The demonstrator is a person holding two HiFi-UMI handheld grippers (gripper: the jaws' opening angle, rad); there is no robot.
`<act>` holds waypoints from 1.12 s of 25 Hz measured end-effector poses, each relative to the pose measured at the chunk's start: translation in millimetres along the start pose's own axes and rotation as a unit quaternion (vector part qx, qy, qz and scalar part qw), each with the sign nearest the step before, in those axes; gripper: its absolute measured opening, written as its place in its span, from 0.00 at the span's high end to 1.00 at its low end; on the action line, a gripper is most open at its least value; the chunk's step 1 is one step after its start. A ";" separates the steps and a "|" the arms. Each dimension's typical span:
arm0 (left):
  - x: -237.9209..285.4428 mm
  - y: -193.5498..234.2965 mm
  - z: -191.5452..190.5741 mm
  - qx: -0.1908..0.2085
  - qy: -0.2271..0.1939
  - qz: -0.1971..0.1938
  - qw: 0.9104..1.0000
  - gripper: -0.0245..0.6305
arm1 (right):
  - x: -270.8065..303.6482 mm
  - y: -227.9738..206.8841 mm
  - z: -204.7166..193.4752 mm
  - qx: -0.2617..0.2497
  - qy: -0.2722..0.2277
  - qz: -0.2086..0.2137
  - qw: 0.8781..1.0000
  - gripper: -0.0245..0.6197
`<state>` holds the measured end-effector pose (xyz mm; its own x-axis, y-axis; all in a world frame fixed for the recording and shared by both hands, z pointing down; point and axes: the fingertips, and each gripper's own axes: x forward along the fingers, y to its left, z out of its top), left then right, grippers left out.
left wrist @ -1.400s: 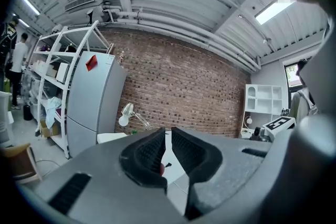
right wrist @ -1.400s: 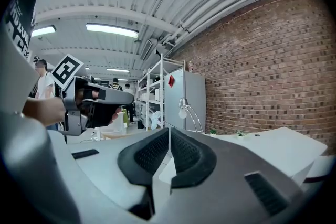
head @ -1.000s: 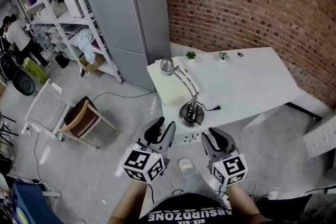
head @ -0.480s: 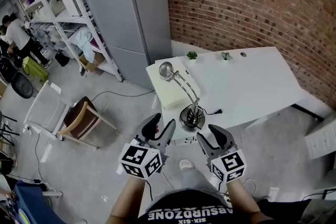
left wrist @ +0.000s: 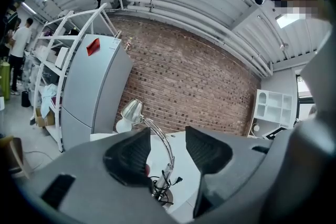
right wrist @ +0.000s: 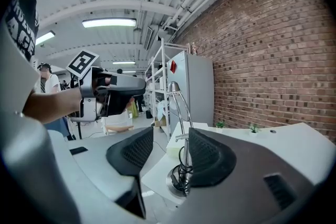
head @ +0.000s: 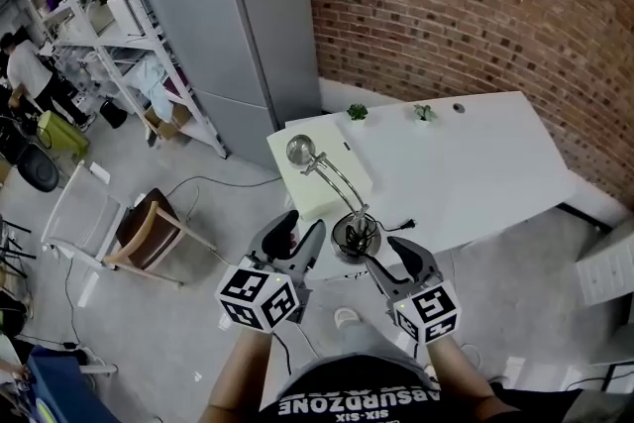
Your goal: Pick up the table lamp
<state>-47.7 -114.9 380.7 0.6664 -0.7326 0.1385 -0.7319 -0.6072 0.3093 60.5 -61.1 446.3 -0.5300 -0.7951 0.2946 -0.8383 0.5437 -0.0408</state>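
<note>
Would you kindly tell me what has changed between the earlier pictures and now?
Both grippers moved forward to the base of the table lamp: the left gripper, jaws now wide, at its left, the right gripper, jaws opening, at its right. Neither has taken hold. The lamp stayed standing on the white table.

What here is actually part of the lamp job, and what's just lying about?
Part of the job:
- table lamp
- left gripper, jaws open, empty
- right gripper, jaws opening, nothing between them yet
- white table the lamp stands on

Just lying about:
- two potted plants
- cream box
- fridge
- shelving
- chair
</note>
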 end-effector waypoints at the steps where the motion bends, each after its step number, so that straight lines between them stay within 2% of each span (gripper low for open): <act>1: 4.8 1.5 0.1 -0.002 0.001 0.002 1.000 0.67 | 3.2 -4.6 -0.7 0.000 0.003 0.002 1.000 0.67; 13: 52.6 27.2 -1.4 -0.025 0.002 0.030 0.999 0.67 | 40.9 -39.6 -18.4 0.001 0.030 0.050 0.998 0.64; 23: 85.1 38.1 -3.9 -0.067 0.013 0.026 0.997 0.67 | 71.1 -50.8 -30.2 -0.002 0.056 0.083 0.995 0.61; 28: 102.7 43.3 -9.8 -0.103 0.018 0.011 0.994 0.67 | 84.1 -48.5 -41.3 -0.008 0.073 0.097 0.993 0.59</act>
<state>-9.5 -213.5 417.5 0.6577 -0.7316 0.1795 -0.7040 -0.5123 0.4919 61.8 -143.3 512.5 -0.6559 -0.6284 0.4182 -0.7199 0.6875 -0.0959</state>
